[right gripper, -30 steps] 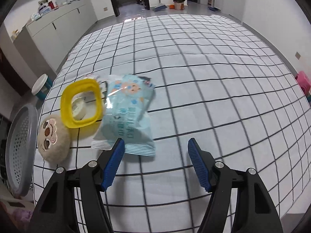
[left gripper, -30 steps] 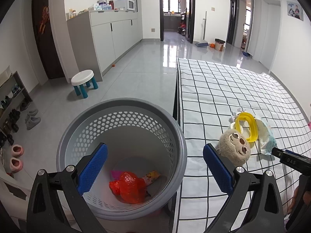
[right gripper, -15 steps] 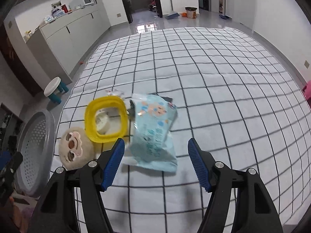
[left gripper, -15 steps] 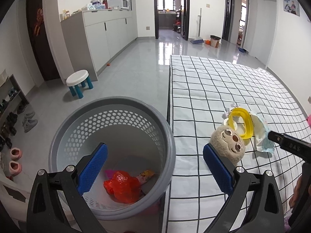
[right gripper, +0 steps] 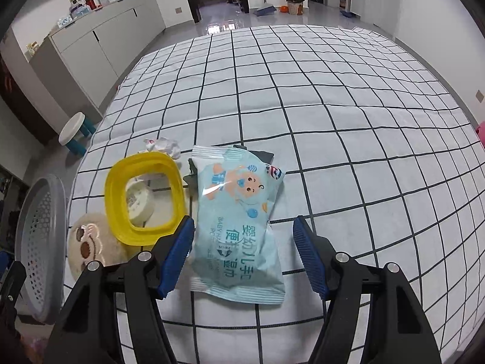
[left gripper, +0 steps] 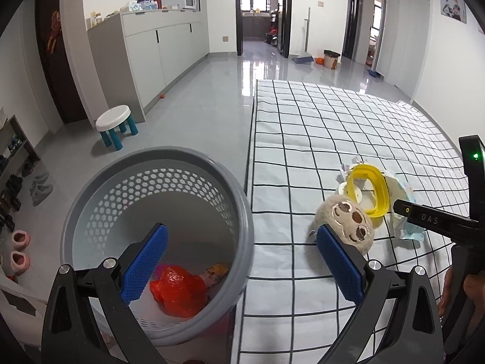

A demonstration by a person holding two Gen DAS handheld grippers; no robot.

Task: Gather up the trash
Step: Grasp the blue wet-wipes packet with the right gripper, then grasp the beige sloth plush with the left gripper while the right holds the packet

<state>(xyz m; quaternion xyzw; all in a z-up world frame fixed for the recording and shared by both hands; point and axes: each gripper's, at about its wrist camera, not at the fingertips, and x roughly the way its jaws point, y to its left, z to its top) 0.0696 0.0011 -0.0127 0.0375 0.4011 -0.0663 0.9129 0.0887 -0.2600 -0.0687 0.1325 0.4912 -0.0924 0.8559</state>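
While I hold both tools over the near edge of the bed, this is what I see, nearest first.

Right gripper [right gripper: 244, 251]: my blue-padded jaws stand wide, one on each side of the pale blue wet-wipe packet [right gripper: 239, 227]; the pads do not press on it.
Left gripper [left gripper: 241, 268]: my jaws gape wide and hold nothing; one pad hangs over the basket mouth, the other over the sheet.
Grey perforated plastic basket [left gripper: 100, 188]: it stands on the floor just beside the bed; crumpled red plastic [left gripper: 178, 291] and a small colourful wrapper [left gripper: 216, 271] lie at its bottom.
Wet-wipe packet: flat on the black-and-white checked sheet [right gripper: 333, 106], printed side up.
Round beige plush face toy [right gripper: 91, 245]: on the sheet near the basket side, touching the yellow ring.
Yellow rounded-square plastic ring [right gripper: 144, 195]: just beside the packet, with a small white round lid [right gripper: 139, 201] showing through its opening.
Crumpled white tissue [right gripper: 163, 145]: just behind the ring.
Dark flat object [right gripper: 260, 154]: partly under the packet's far end; I cannot tell what it is.
White stool with teal legs [left gripper: 116, 123]: on the grey floor, well beyond the basket.
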